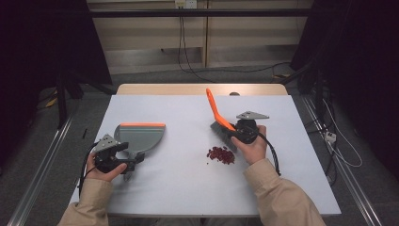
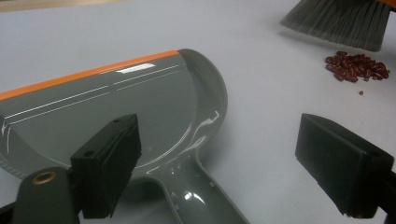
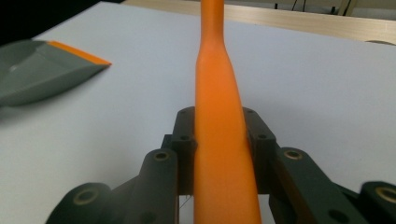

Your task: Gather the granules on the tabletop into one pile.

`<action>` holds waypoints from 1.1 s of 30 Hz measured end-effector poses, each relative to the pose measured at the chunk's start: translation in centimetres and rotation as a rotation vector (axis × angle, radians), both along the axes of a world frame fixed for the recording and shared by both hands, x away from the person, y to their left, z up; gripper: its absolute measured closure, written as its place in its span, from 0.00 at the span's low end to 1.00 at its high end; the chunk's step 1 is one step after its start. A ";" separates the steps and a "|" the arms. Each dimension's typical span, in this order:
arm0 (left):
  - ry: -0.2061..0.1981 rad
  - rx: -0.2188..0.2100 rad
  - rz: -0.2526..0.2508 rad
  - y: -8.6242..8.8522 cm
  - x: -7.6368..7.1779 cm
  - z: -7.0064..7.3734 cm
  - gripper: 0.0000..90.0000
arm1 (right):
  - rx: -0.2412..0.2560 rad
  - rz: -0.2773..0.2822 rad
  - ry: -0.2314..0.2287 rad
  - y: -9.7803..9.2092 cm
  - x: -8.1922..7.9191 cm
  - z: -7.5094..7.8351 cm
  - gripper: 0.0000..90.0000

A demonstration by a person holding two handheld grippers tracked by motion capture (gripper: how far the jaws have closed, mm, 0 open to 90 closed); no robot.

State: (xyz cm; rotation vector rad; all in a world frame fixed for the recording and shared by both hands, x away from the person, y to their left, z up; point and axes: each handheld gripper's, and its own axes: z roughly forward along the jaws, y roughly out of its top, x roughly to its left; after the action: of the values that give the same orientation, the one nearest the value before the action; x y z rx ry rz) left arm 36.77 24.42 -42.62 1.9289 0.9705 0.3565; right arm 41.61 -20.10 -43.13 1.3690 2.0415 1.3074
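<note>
The right tool (image 1: 237,132) is clamped shut on the orange handle of a small brush (image 1: 215,110), its two black jaws pressing the handle from both sides. The handle slants up and away from the person, while the grey bristles (image 2: 337,22) hang just behind a little heap of red beans (image 1: 221,155), close to it but apart from it. The beans, taken here as the landmark, lie near the middle of the white tabletop (image 1: 291,155), with a few strays just beside the heap.

The left tool (image 1: 123,162) is well to the left of the beans. Its jaws stand wide open, one on each side of the grey handle of a dustpan (image 1: 141,136), with clear gaps, so it holds nothing yet. The dustpan lies flat on the tabletop, well apart from the beans, its orange front lip (image 2: 88,73) on the side farthest from the person.

Judged from this layout, the sweeping job is at an early stage. The brush is already in hand and poised by the beans. What appears left: closing the left tool on the dustpan handle, bringing the pan's lip next to the beans, and brushing them in. No beans are in the pan.
</note>
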 end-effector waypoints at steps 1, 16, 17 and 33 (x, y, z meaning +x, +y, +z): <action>0.004 -0.002 0.002 0.0 0.0 -0.1 0.16 | 0.000 -0.001 -0.006 -0.1 -0.1 0.2 0.79; 0.064 0.112 0.072 0.8 -0.9 -0.9 0.39 | 0.053 -0.044 -0.029 -1.6 -1.5 0.0 0.79; 0.072 0.107 0.075 0.9 -1.0 -1.0 0.39 | 0.058 -0.041 -0.030 -1.7 -1.5 0.0 0.79; 0.145 0.127 0.092 2.0 0.1 -0.8 0.65 | 0.085 -0.065 -0.040 -2.3 -1.6 0.3 0.79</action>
State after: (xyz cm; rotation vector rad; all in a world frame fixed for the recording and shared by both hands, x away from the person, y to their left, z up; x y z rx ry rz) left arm 36.83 26.38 -43.39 2.0514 1.1582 0.3417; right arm 40.01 -22.43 -42.83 1.4211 1.9197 1.3962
